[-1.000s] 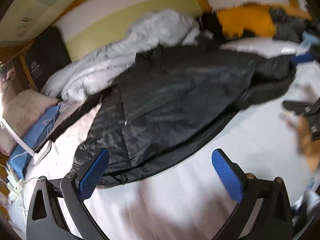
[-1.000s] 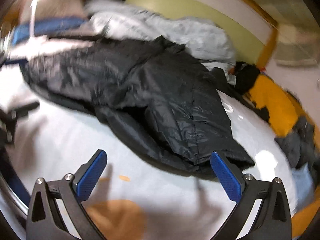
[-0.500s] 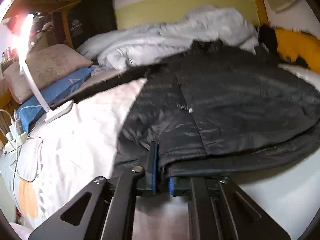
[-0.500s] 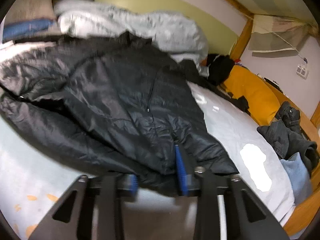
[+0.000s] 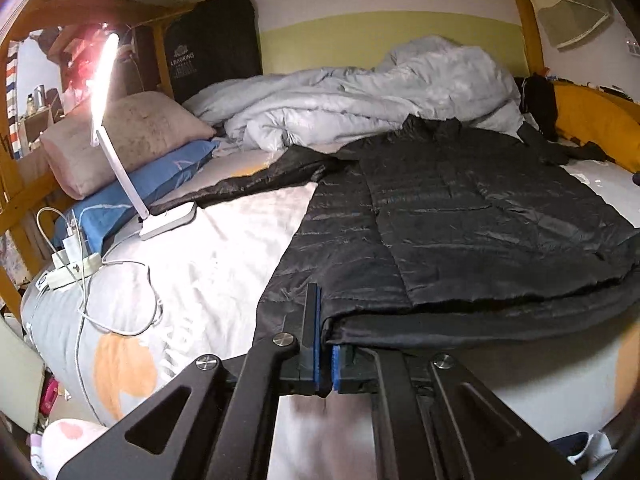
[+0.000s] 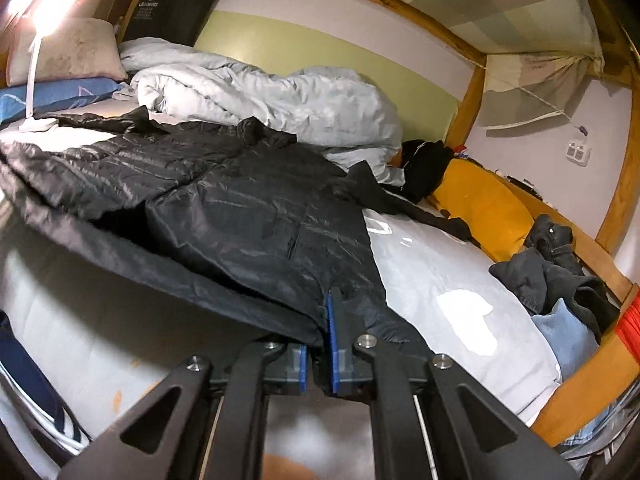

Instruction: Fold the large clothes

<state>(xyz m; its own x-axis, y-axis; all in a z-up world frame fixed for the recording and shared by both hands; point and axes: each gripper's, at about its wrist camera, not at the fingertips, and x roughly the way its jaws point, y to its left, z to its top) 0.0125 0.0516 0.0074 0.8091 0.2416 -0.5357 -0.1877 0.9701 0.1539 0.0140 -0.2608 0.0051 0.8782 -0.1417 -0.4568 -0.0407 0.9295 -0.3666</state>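
Note:
A large black quilted jacket (image 5: 460, 216) lies spread across the bed, its hem toward me and its collar toward the far wall. It also shows in the right wrist view (image 6: 248, 208). My left gripper (image 5: 326, 356) is shut on the jacket's near left hem corner. My right gripper (image 6: 318, 354) is shut on the near right hem corner. The hem between the two grippers is lifted off the white sheet (image 5: 208, 264) and casts a shadow.
A crumpled grey duvet (image 5: 360, 96) lies behind the jacket. Pillows (image 5: 128, 136), a lit desk lamp (image 5: 120, 160) and a power strip with cables (image 5: 68, 268) sit at the left. A yellow cushion (image 6: 488, 204) and dark clothes (image 6: 552, 272) lie at the right by the wooden frame.
Both grippers were open above the jacket a second ago. They came down to the hem, shut on its two corners, and have since raised the hem a little.

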